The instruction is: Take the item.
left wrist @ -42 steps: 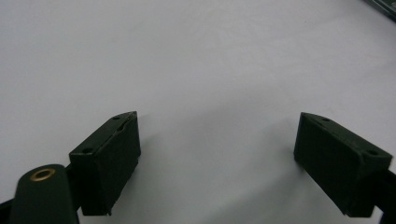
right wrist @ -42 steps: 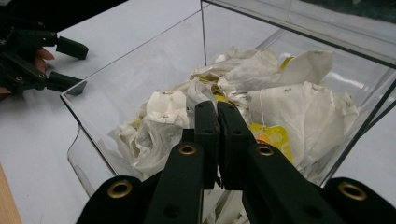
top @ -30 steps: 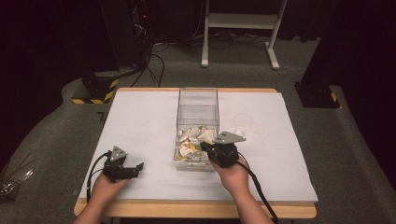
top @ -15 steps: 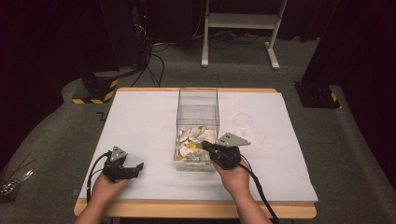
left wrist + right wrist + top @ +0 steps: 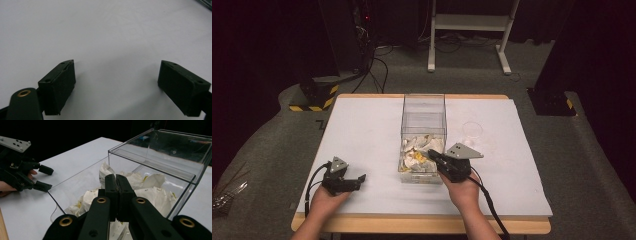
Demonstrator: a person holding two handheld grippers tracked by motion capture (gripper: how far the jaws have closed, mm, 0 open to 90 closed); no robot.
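A clear plastic box [image 5: 423, 107] stands mid-table, with crumpled white and yellow paper [image 5: 417, 150] in its near end. My right gripper [image 5: 431, 152] reaches over the box's near right corner, just above the paper. In the right gripper view its jaws [image 5: 116, 178] are pressed flat together over the paper [image 5: 155, 182], and I see nothing between them. My left gripper [image 5: 360, 178] rests low at the table's front left. Its jaws [image 5: 116, 80] stand wide apart over bare white tabletop, with nothing between them. The right gripper view also shows the left gripper [image 5: 46, 178] far off, open.
A small clear round cup [image 5: 472, 129] sits on the white table [image 5: 362, 130] just right of the box. A wooden edge [image 5: 412, 223] runs along the front. On the floor behind are a yellow-and-black base [image 5: 314, 95] and a white stand [image 5: 467, 30].
The right gripper has shifted very slightly at the box's near end, jaws still together. The left gripper has kept still.
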